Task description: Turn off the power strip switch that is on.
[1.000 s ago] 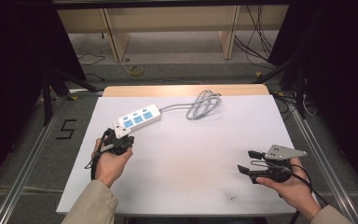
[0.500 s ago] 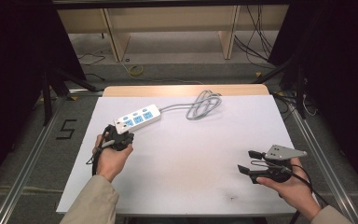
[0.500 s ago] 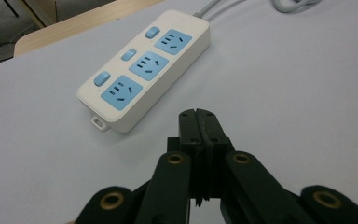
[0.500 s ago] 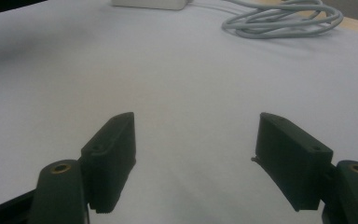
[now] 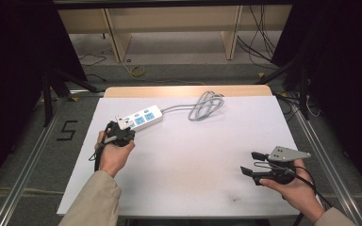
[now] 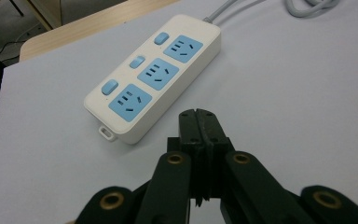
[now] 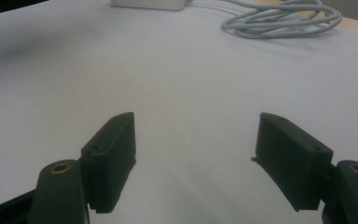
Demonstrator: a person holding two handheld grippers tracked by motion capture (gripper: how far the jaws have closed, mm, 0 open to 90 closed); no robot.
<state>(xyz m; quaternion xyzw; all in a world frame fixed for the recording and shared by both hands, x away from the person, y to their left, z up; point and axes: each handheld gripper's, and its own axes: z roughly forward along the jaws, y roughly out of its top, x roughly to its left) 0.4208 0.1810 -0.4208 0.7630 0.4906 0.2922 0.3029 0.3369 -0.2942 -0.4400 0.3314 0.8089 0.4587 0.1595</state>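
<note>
White table (image 5: 188, 155): my left gripper (image 6: 199, 122), jaws together, has crept closer to the power strip (image 6: 154, 74), likely to press a switch; right gripper (image 7: 196, 154) idle, jaws apart.

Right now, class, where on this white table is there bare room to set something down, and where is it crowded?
The widest bare patch is the middle of the white table, bordered by the left tongs, the right tongs and the coiled grey cable. The far right corner is free too. It is crowded at the far left, around the cream power strip with blue sockets.
</note>
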